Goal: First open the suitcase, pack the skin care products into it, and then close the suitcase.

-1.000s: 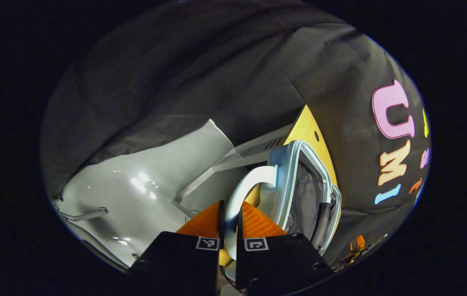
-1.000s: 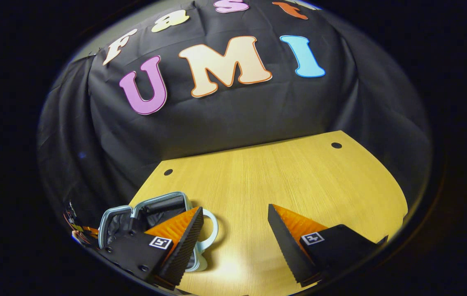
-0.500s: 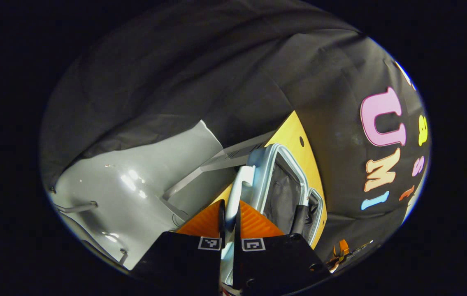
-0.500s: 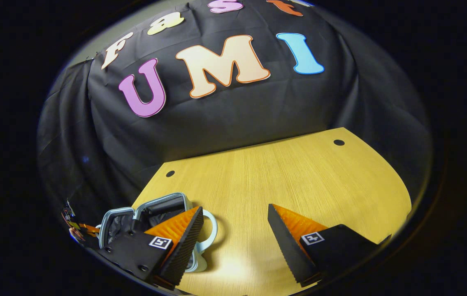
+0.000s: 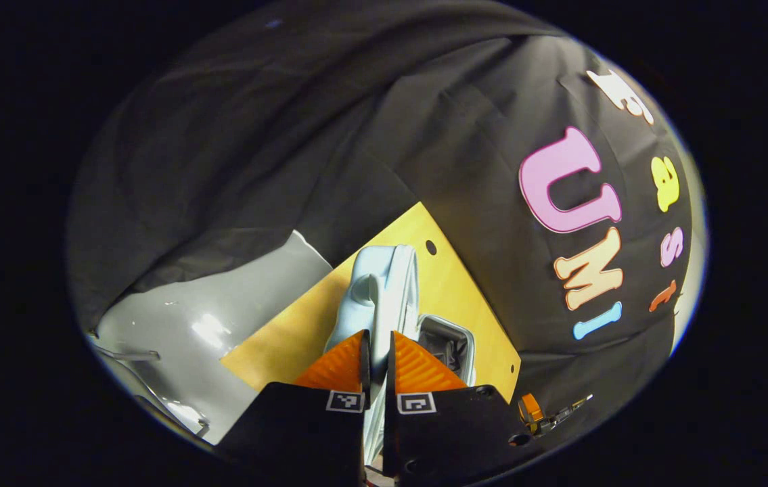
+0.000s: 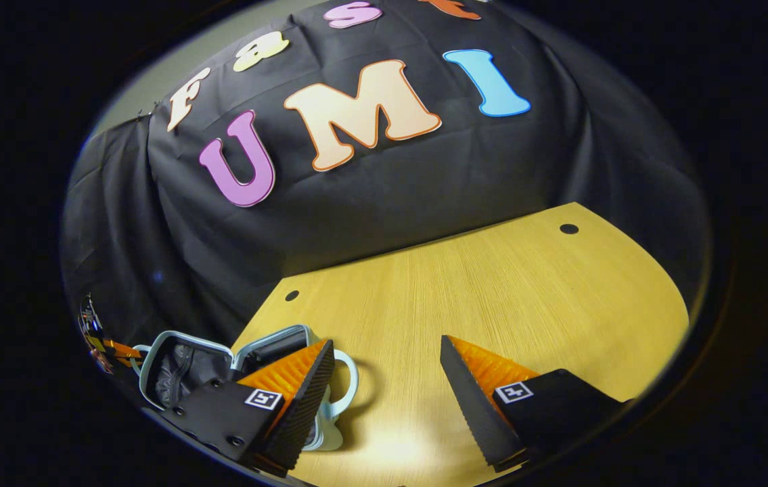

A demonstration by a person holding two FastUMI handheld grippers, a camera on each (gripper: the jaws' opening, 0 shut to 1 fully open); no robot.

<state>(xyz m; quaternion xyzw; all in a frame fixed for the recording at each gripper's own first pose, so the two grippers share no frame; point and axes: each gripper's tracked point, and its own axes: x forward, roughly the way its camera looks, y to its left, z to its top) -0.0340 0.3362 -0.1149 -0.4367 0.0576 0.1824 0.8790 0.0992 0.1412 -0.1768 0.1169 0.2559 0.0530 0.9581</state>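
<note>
Suitcase (image 5: 384, 287) sits at the table's (image 6: 492, 297) left end, lid half up — opening step in hand. Left gripper (image 5: 377, 352) is clamped on its handle (image 5: 365, 292); right gripper (image 6: 387, 379) is spread, holding nothing. Next: swing lid fully open, then let go.

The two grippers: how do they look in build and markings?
The left gripper and the right gripper are built alike: two wedge-shaped fingers with ribbed inner faces and saw-toothed edges, each on a black block bearing a small square black-and-white marker. No cables or sleeves can be seen.
</note>
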